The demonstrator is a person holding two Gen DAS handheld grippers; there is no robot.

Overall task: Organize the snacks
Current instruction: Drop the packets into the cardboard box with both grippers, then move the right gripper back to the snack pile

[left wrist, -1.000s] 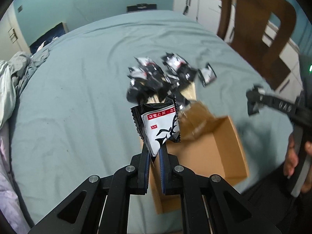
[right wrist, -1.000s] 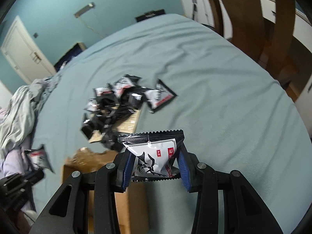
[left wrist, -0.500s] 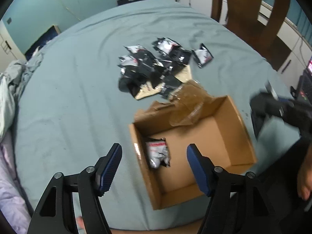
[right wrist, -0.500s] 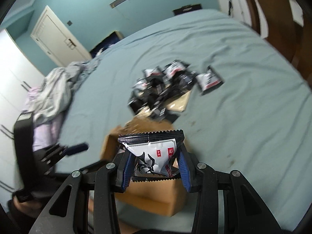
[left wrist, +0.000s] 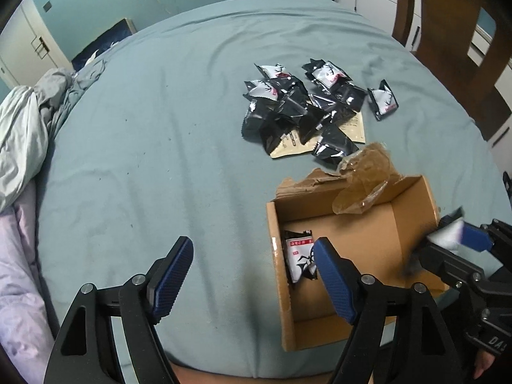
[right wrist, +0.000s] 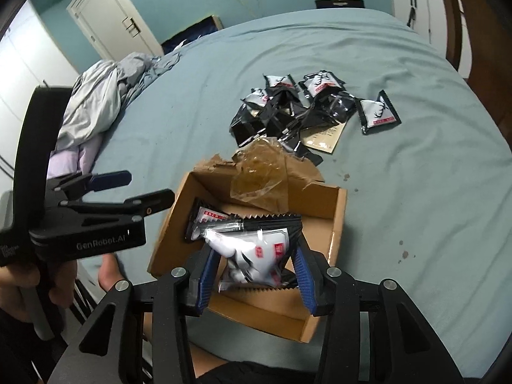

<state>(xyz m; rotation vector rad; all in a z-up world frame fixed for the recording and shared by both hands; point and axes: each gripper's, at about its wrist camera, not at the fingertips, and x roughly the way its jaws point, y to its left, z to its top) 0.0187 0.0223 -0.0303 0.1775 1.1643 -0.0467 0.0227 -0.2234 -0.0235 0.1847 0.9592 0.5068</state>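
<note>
The snack packet in your right gripper hangs over the open cardboard box. The blue pads sit at its two side edges, and the jaws are opening; whether the pads press on it at this instant I cannot tell, as the packet is blurred and tilted. A second packet lies flat on the box floor by the left wall. Your left gripper has its jaws spread wide and opening, with nothing between them; it hangs over the box's left edge and the bed beside it. A crumpled clear wrapper sits on the box's far flap. Beyond it lies the pile of black-and-white packets over a tan card, with one lone packet just to its right. All of it rests on the teal bedsheet.
</note>
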